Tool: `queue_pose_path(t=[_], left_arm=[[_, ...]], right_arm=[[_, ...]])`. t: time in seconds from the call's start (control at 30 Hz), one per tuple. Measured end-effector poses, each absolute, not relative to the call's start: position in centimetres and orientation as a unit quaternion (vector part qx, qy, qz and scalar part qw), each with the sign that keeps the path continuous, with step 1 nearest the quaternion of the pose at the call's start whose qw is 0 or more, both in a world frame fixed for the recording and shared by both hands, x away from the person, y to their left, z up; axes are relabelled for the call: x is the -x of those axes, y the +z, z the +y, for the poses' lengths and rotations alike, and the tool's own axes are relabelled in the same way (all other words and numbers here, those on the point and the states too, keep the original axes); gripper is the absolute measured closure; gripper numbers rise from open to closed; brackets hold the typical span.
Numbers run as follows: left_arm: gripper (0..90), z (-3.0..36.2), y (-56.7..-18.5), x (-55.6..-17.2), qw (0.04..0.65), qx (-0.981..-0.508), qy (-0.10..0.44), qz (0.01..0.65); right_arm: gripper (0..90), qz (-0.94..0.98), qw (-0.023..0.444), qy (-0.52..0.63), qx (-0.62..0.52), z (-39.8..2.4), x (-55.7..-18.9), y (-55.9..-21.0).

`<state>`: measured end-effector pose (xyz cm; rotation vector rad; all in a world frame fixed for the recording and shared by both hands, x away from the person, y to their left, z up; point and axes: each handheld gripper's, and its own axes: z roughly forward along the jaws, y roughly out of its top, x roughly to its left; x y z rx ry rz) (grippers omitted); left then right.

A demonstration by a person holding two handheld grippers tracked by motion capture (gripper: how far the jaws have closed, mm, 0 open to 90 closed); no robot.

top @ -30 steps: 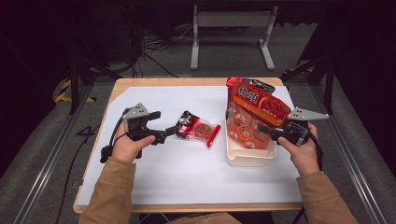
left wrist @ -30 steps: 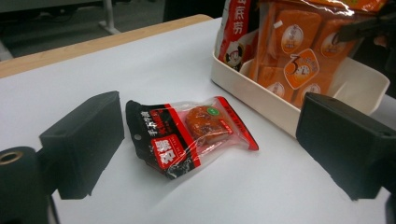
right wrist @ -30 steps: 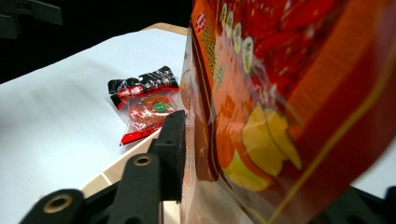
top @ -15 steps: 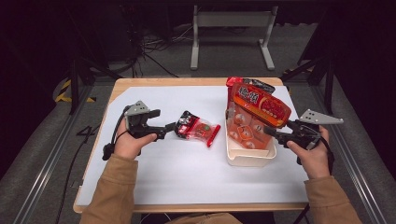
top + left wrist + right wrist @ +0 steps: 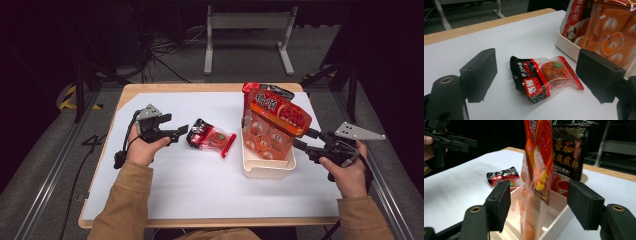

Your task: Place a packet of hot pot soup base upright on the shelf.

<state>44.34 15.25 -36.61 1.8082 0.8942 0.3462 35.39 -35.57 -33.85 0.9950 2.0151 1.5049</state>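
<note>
The tall orange snack bag point(image 5: 276, 125) already stood in the cream plastic bin point(image 5: 265, 169), released by the right gripper point(image 5: 301, 141) (jaws just opening, empty), while the small red-and-black snack packet point(image 5: 542, 76) lay on the white table point(image 5: 200, 185) between the left gripper point(image 5: 176, 133)'s spread, slightly closing jaws, ungrasped.

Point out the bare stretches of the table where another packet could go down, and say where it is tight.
Bare white table lies along the near edge, between the two forearms, and at the far left corner behind the left gripper. It is tight between the small red snack packet and the white bin, which the tall orange bag and a dark packet crowd.
</note>
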Motion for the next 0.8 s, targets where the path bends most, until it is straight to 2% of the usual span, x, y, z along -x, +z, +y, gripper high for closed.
queue_pose_path(t=[0.37,0.8], left_arm=[[19.4,15.1,-37.7,-45.5,0.52,-0.75,0.158,0.377],[30.5,14.1,-40.4,-47.1,0.507,-0.76,0.126,0.387]], right_arm=[[35.9,0.722,0.238,0.526,-0.38,-37.3,-35.1,-34.6],[35.7,0.723,0.238,0.519,-0.389,-37.7,-35.5,-35.3]])
